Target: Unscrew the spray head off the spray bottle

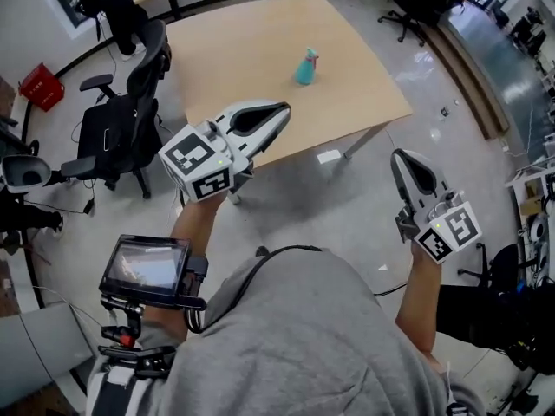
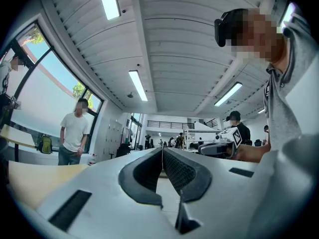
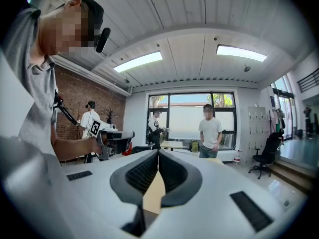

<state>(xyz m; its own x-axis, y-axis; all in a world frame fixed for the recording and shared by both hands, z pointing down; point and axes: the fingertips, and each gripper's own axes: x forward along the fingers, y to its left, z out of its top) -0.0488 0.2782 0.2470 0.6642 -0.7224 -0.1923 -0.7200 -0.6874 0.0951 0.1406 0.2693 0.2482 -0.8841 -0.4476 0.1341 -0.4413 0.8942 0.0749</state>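
A small teal spray bottle [image 1: 305, 67] with a pale spray head stands upright on the light wooden table [image 1: 260, 59], towards its right side. My left gripper [image 1: 282, 111] is shut and empty, its tips over the table's near edge, well short of the bottle. My right gripper [image 1: 399, 159] is shut and empty too, held over the floor right of the table. In the left gripper view the shut left gripper [image 2: 162, 150] points level across the room, and in the right gripper view the shut right gripper [image 3: 158, 153] does the same. Neither gripper view shows the bottle.
Black office chairs [image 1: 121, 128] stand left of the table, a red basket [image 1: 42, 85] farther left. A white scrap [image 1: 329, 156] lies on the grey floor near a table leg [image 1: 364, 141]. A person in a white shirt [image 3: 210, 132] stands beyond the table. More chairs [image 1: 408, 7] sit at the back right.
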